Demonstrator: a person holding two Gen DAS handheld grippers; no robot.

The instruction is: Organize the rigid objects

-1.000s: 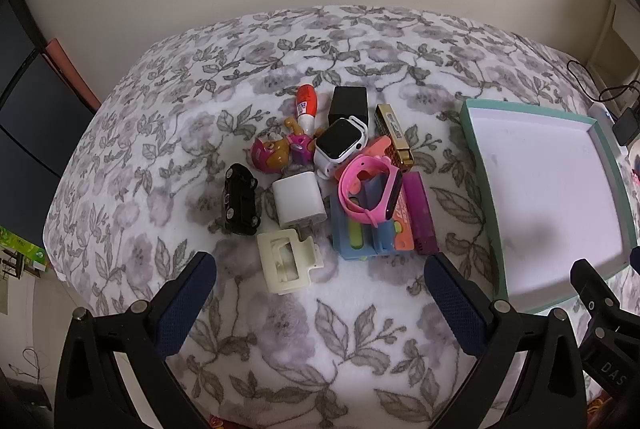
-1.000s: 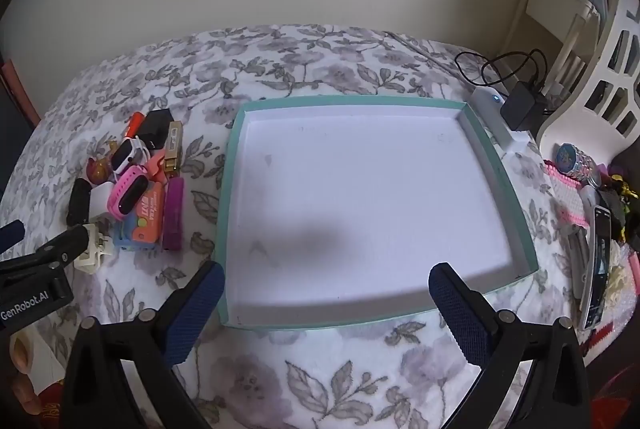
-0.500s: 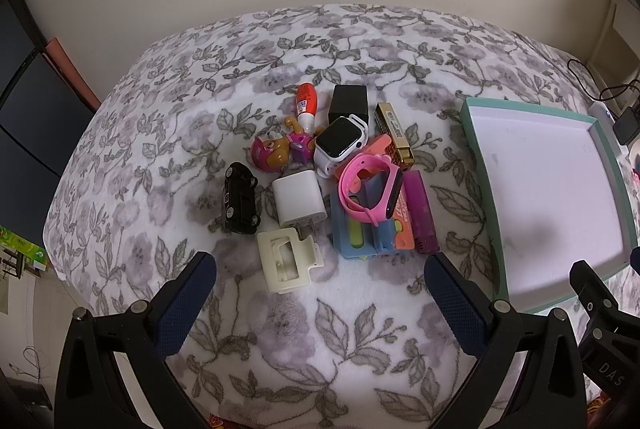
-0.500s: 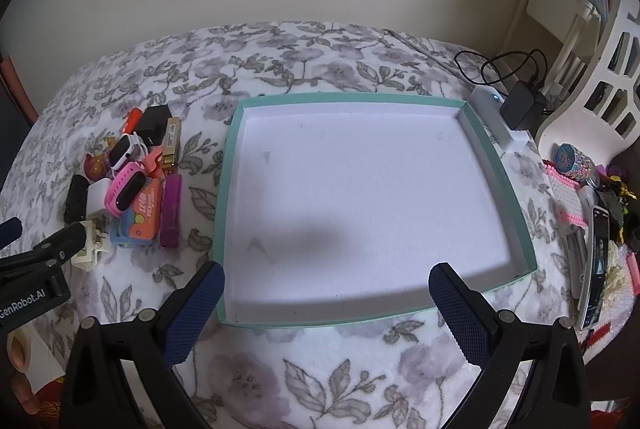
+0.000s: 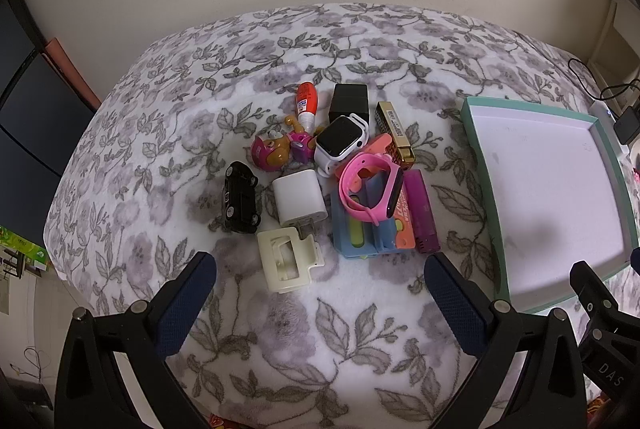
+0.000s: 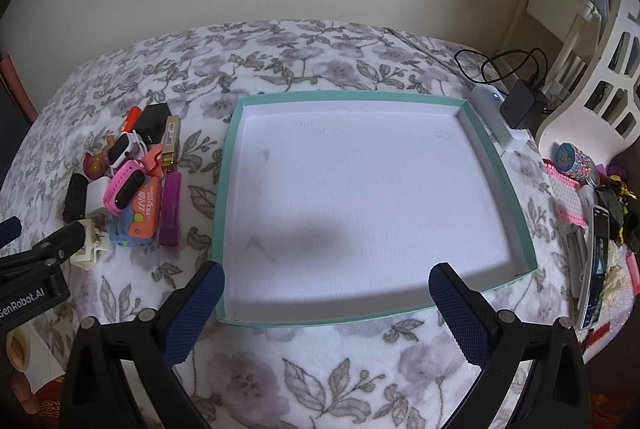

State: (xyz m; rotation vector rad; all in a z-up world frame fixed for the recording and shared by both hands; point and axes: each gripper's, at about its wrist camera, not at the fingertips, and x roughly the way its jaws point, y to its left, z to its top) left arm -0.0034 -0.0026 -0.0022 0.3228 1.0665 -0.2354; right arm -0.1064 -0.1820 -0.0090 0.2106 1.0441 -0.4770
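Your left gripper point(image 5: 320, 285) has bare floral blanket point(image 5: 320, 341) between its wide-spread fingers; the cream hair clip point(image 5: 285, 261) is the nearest obstacle, with the white charger point(image 5: 298, 199) and black toy car point(image 5: 239, 203) packed just behind. Your right gripper point(image 6: 326, 295) faces the teal-rimmed tray point(image 6: 228, 165), whose low near wall is the only barrier. The purple bar point(image 6: 170, 207) lies near its left wall.

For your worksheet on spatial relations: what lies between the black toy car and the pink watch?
The white charger cube sits between the black toy car and the pink watch, clearest in the left wrist view.
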